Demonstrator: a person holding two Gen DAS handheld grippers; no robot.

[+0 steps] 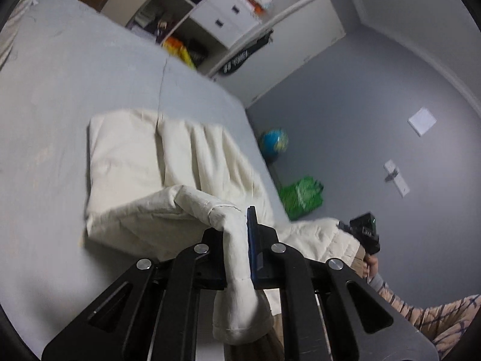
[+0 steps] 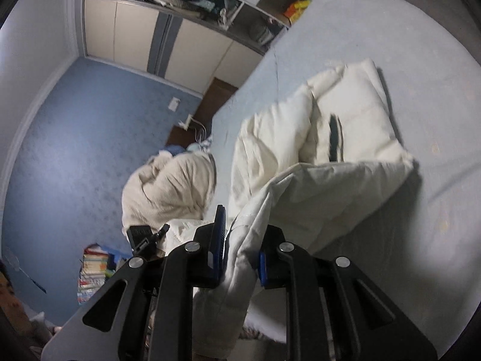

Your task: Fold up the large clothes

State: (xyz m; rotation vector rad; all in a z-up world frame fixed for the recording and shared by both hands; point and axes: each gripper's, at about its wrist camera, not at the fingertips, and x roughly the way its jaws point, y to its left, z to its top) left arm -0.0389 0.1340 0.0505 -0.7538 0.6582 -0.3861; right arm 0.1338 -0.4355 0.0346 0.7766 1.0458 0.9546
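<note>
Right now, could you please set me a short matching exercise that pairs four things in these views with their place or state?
Things:
1. cream garment
2. globe
3. green bag
4. left gripper

Places or states:
A. on the floor near the bed's corner, blue
B. shut on a cloth edge
C. partly folded on the grey bed
D. on the floor beside the bed, crumpled

Pairs: 1-C, 2-A, 3-D, 4-B
</note>
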